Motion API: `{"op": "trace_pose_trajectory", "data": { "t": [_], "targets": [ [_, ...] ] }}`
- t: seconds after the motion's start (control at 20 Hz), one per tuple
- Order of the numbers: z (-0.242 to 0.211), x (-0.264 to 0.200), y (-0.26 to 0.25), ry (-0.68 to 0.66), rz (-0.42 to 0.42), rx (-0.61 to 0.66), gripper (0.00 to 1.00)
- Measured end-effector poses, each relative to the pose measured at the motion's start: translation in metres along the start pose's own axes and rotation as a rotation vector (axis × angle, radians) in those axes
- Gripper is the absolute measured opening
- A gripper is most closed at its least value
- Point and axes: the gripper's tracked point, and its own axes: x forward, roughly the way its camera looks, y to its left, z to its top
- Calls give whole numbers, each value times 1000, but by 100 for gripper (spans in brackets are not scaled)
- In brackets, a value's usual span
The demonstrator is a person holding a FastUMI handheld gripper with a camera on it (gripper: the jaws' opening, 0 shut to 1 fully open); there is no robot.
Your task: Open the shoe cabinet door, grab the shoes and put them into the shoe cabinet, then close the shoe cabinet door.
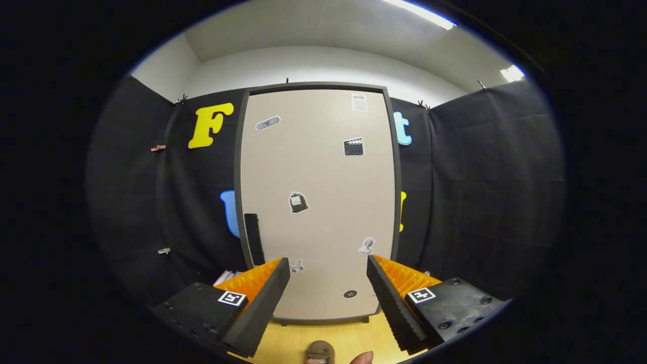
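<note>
Gripper (328,263): wide open, nothing between the fingers, ribbed black pads facing each other across a broad gap. Orange finger bodies behind the pads; one square black-and-white marker on each black finger base. Pointed squarely at the shoe cabinet (317,202), which stands beyond the fingertips, apart from them, no contact.

Cabinet door (323,172): shut, flush within its dark frame, beige face upright and turned toward the gripper. Black vertical handle (251,238) mounted at the door's left edge, low down, just above and beyond the left finger's tip. Several small stickers scattered over the door face: one clapperboard shape high up, one dark bag shape near the middle, one pale bust figure just above the right fingertip, one small butterfly beside the left fingertip, one dark round dot low between the fingers.

Cabinet base resting on a light wooden floor (323,338), seen between the fingers. Small brownish object (319,351) on that floor close under the gripper; identity cannot be determined. Fingertip of a person (362,358) showing just beside it.

Some white items (226,277) left of the cabinet's foot, partly hidden behind the left finger; too little visible to identify.
</note>
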Motion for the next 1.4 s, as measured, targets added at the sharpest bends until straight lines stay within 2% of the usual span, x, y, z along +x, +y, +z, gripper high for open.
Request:
{"op": "trace_pose_trajectory", "data": {
  "t": [0.45,0.7,0.95,1.0,1.05,1.15,1.2,1.25,1.3,1.4],
  "targets": [
    [-18,66,93,-1,87,-4,99],
    [-39,123,120,36,82,-9,99],
    [-56,166,127,65,58,6,97],
    [-60,174,126,66,52,7,92],
    [-63,180,129,73,58,15,80],
    [-67,188,132,75,54,26,63],
    [-70,191,132,84,42,33,62],
    [-66,188,132,63,32,37,56],
    [-66,188,135,57,49,30,55],
    [-65,188,134,32,36,2,38]
  ]
}}
